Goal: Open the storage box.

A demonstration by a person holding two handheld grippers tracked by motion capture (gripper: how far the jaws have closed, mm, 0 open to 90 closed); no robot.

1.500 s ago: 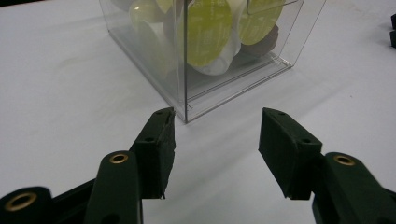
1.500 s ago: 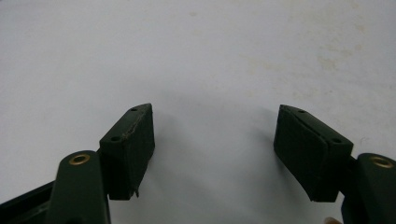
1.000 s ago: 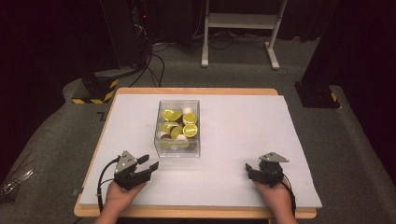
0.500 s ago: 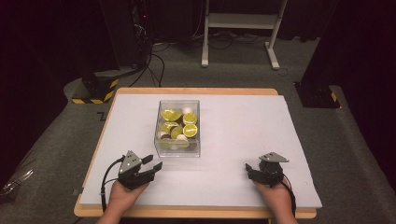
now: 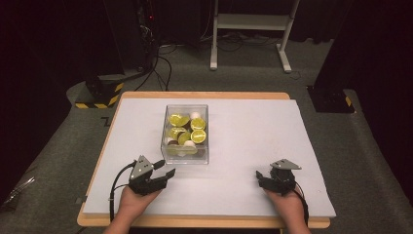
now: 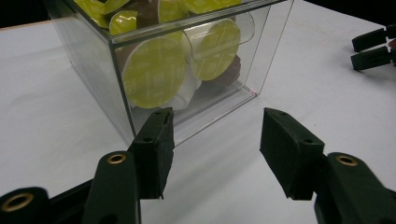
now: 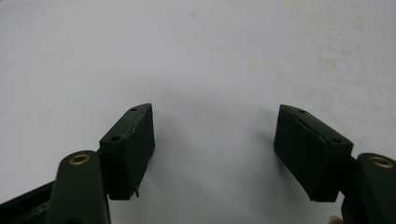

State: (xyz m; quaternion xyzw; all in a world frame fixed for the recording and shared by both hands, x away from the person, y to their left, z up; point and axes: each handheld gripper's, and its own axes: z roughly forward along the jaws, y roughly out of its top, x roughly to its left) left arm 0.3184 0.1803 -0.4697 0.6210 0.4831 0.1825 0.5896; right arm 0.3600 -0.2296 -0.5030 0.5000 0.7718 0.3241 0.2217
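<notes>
Light falls from overhead onto the white table surface [image 5: 253, 146], which reads bright and even, while the floor and room beyond its far edge sink into near black. The high view is soft and a little grainy. In the left gripper view the clear plastic box [image 6: 116, 93] catches pale glare along its rim and walls, and the nearest black parts at the bottom edge are blurred. In the right gripper view soft shadows spread from the pads [image 7: 130, 149] across the surface.
</notes>
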